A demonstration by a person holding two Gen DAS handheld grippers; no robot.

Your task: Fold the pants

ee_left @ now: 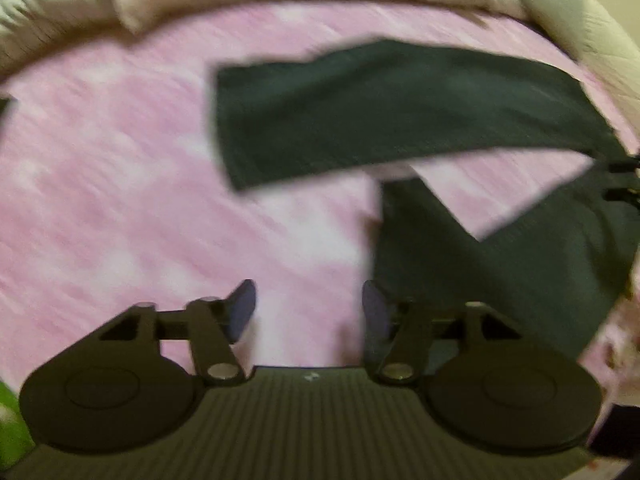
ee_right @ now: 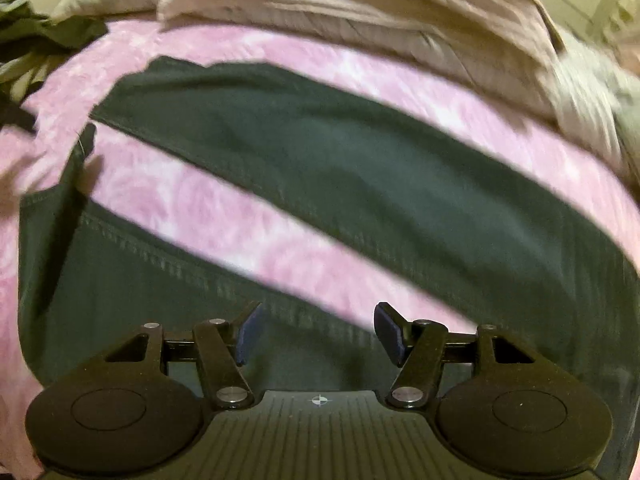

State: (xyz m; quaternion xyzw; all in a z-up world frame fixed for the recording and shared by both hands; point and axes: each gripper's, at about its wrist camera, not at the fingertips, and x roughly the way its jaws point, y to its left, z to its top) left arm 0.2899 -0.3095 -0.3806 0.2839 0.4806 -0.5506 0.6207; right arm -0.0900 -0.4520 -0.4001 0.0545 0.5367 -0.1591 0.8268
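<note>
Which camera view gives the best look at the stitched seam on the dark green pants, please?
The right wrist view: the dark green pants fill it, and the stitched seam runs along the near leg's edge. The left wrist view shows the same pants farther off and motion-blurred on the pink fuzzy blanket, with no stitching discernible.

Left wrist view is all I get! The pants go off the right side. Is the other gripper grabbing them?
Observer: No. The right gripper has its jaws open over the dark pants, nothing pinched.
Operator: Are both legs together yet?
Observer: No, a stripe of pink blanket shows between them.
Operator: What's under that gripper?
Observer: A stitched seam of the nearer leg runs just ahead of its jaws.
</note>
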